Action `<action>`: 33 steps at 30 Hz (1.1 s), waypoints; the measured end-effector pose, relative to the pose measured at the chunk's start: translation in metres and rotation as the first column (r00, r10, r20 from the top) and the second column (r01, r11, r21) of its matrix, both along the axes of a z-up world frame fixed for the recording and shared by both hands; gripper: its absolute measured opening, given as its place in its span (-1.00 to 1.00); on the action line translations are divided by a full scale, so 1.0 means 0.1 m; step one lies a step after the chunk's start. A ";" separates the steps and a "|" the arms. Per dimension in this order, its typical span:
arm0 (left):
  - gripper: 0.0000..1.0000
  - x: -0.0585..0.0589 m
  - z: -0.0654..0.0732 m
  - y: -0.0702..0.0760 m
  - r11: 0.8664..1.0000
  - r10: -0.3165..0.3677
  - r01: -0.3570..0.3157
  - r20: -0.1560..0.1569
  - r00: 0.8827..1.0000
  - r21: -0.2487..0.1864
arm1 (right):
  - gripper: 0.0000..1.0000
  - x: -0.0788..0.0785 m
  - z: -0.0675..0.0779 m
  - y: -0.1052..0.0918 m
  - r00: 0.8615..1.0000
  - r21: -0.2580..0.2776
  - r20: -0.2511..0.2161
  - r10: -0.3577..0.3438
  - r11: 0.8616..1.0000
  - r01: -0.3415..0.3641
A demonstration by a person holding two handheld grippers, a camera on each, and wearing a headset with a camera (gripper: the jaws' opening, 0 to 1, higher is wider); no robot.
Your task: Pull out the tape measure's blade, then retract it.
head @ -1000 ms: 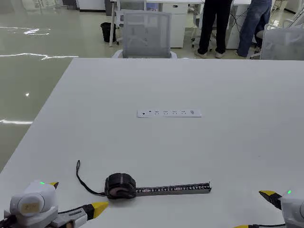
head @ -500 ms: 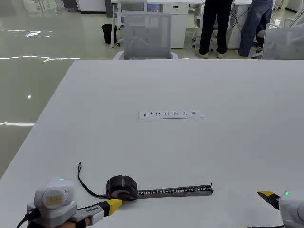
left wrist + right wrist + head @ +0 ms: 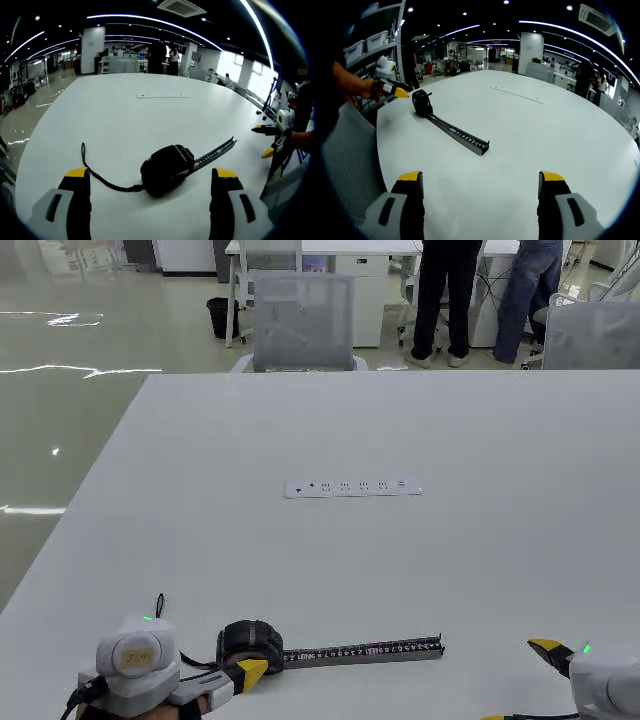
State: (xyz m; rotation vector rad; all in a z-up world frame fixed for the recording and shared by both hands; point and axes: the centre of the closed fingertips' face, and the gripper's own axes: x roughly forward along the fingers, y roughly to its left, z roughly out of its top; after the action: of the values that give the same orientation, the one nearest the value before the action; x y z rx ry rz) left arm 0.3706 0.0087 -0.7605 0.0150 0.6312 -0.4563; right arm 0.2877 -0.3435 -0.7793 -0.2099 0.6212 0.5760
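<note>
Head view: white table [image 3: 450,440], near edge. The tape measure [image 3: 250,640] lies flat on it, its black case to the left. The blade [image 3: 365,649] is out and resting on the tabletop. The long axis runs left to right along the near edge, with the hook end pointing right. A wrist strap [image 3: 158,605] trails off the case to the left. The left gripper [image 3: 205,665] sits low left, one yellow tip just beside the case's near side. The right gripper [image 3: 522,683] sits low right, well apart from the blade's end. A power strip [image 3: 352,488] lies mid-table, parallel to the blade. An office chair [image 3: 303,320] stands at the far edge, with people [image 3: 450,290] standing beyond it.

Left gripper view: jaws spread wide and gripping nothing. The case sits just ahead of the gap between them, clear of both tips. The blade runs away up and to the right, toward the other gripper. The strap loops toward the left jaw.

Right gripper view: jaws parted, with bare tabletop between them. The blade lies ahead on a diagonal, hook end nearest and case at the far upper left. The other gripper is beside the case.
</note>
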 end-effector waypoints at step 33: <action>0.38 0.20 -0.24 -0.41 0.994 0.113 -0.113 -0.044 0.993 0.011 | 0.41 0.38 -0.19 0.36 1.000 -0.016 0.023 0.006 1.000 -0.005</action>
State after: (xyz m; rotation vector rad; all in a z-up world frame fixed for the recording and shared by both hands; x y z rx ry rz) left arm 0.3909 -0.0320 -0.7847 -0.0230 0.6745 -0.3453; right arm 0.3253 -0.3079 -0.7982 -0.2332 0.6029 0.5732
